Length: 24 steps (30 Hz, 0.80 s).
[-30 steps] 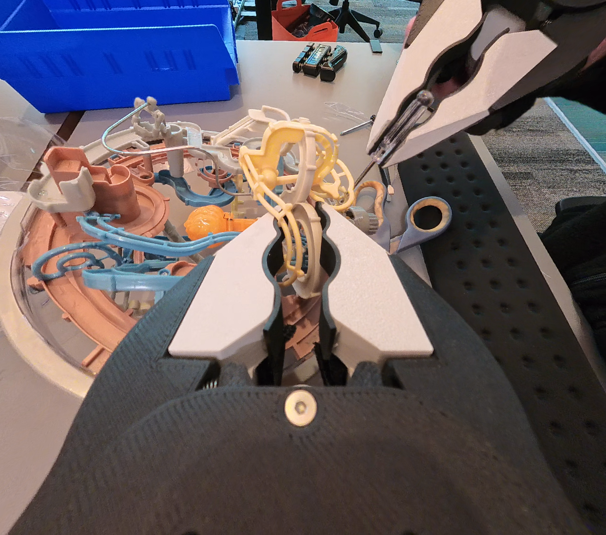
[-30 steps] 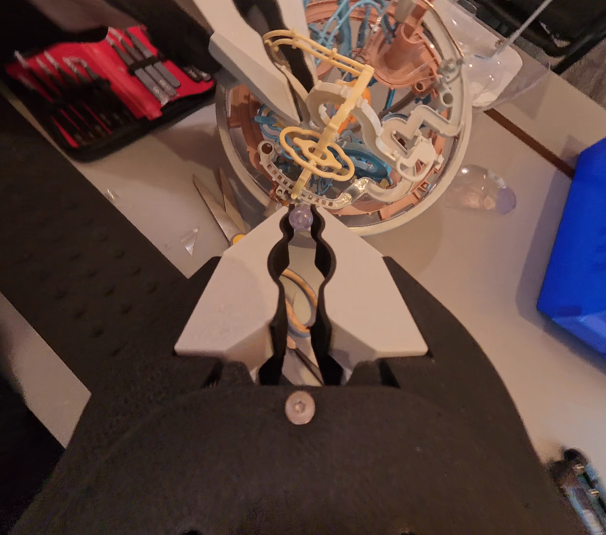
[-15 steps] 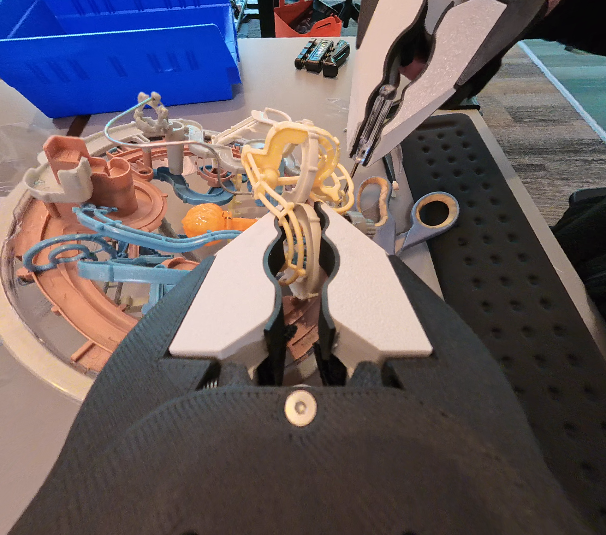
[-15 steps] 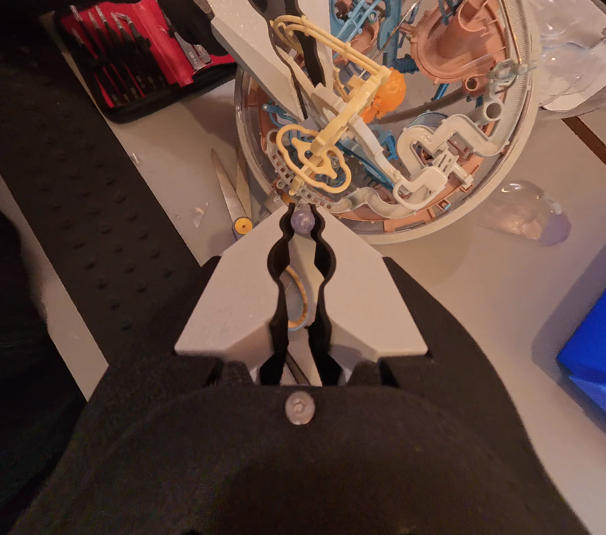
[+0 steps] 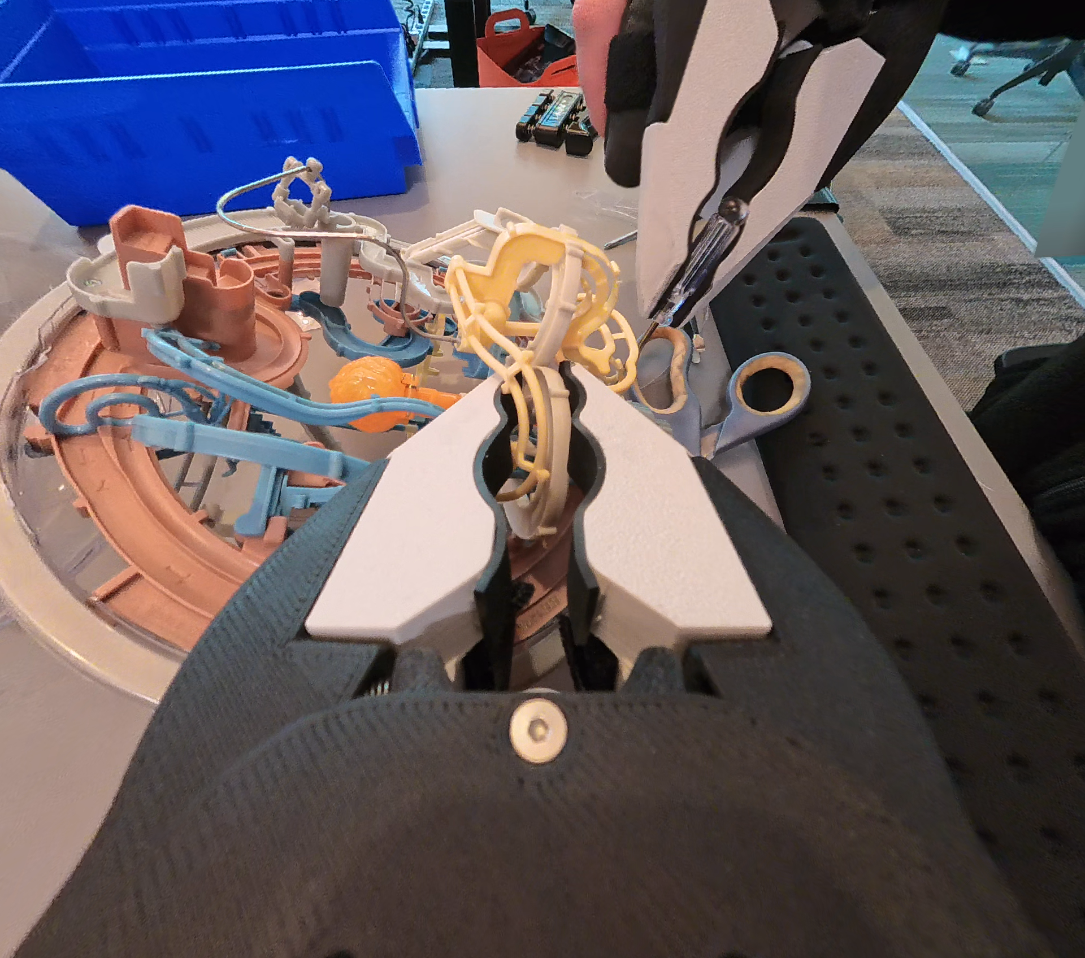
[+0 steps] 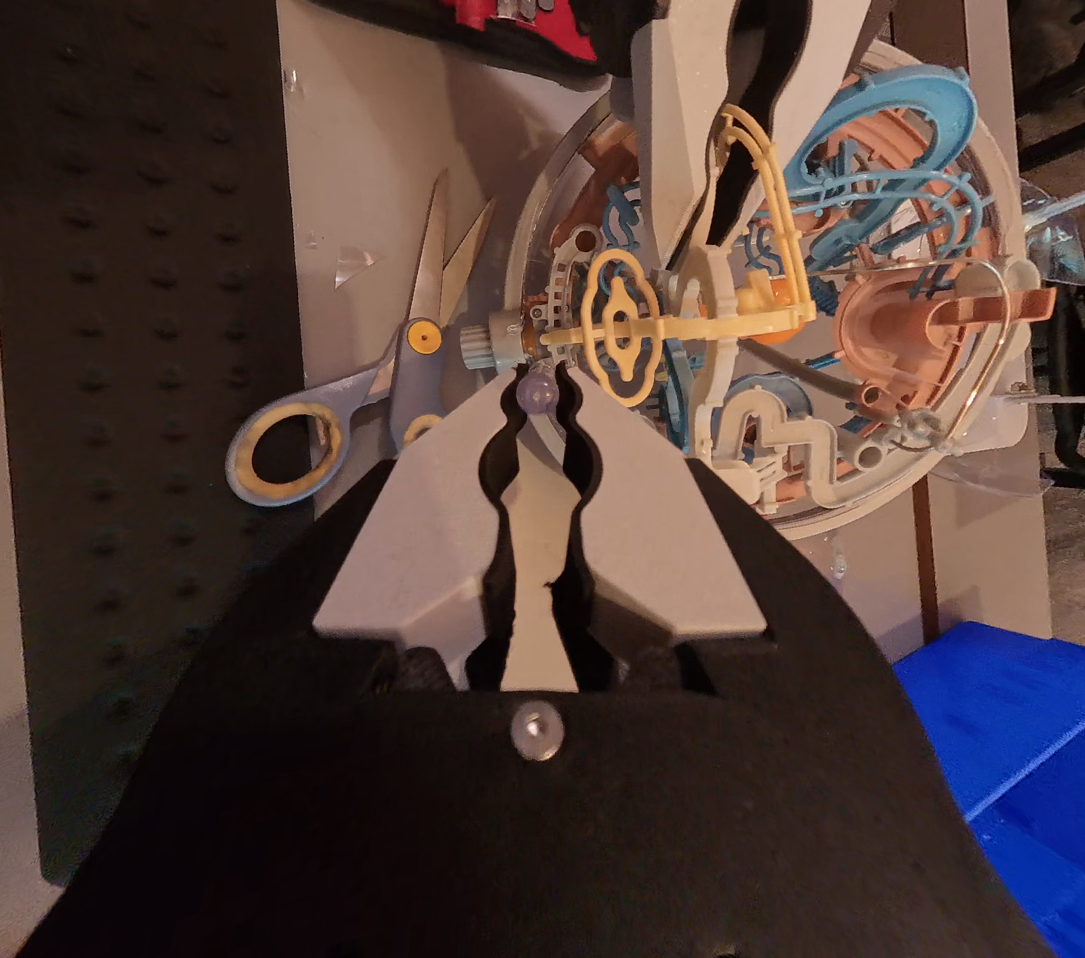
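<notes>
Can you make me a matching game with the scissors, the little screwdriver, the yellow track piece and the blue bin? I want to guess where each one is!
Things:
1. scissors
2. small screwdriver
3. yellow track piece
4. blue bin

Places:
A. pinched in the left gripper
B. behind the maze toy
C. flat on the table beside the maze toy
D. pinched in the right gripper

Pairs: 1-C, 2-D, 3-A, 4-B

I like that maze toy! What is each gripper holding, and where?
Left gripper pinches the maze's yellow track loop; right gripper grips a small screwdriver by its handle.
</notes>
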Motion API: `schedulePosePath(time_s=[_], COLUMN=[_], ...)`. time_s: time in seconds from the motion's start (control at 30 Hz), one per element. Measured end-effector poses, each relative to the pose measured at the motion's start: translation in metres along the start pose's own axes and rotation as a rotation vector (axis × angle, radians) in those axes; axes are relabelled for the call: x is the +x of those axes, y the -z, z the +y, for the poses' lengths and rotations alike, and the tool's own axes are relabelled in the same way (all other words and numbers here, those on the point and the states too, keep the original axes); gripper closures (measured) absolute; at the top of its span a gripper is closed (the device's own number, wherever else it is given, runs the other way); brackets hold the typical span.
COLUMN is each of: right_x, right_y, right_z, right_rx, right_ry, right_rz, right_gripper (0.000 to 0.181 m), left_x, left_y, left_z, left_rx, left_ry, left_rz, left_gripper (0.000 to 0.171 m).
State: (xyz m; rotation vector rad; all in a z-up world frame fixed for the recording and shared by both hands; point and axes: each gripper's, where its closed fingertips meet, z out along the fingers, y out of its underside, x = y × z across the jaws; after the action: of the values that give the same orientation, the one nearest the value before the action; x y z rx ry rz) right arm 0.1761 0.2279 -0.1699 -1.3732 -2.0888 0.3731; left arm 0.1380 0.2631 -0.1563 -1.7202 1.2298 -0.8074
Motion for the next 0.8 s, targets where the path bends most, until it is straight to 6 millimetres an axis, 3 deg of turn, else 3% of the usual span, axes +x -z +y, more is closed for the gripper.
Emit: schedulePosePath(time_s=[0.37, 0.6, 0.8], right_x=[0.002, 0.016, 0.013], right_y=[0.001, 0.005, 0.007], right_z=[-0.002, -0.002, 0.004], right_rx=[-0.029, 0.053, 0.099], right_ry=[0.128, -0.296, -0.601], right_rz=[0.016, 0.089, 0.178], right_gripper=[0.173, 0.173, 0.173], left_x=[-0.005, -0.013, -0.007], left_y=[0.002, 0.006, 0.001], left_z=[-0.001, -0.001, -0.001], left_rx=[0.015, 0.038, 0.024], left_ry=[0.032, 0.06, 0.016], left_rz=[0.003, -0.021, -0.066], left_gripper=[0.161, 0.161, 0.161])
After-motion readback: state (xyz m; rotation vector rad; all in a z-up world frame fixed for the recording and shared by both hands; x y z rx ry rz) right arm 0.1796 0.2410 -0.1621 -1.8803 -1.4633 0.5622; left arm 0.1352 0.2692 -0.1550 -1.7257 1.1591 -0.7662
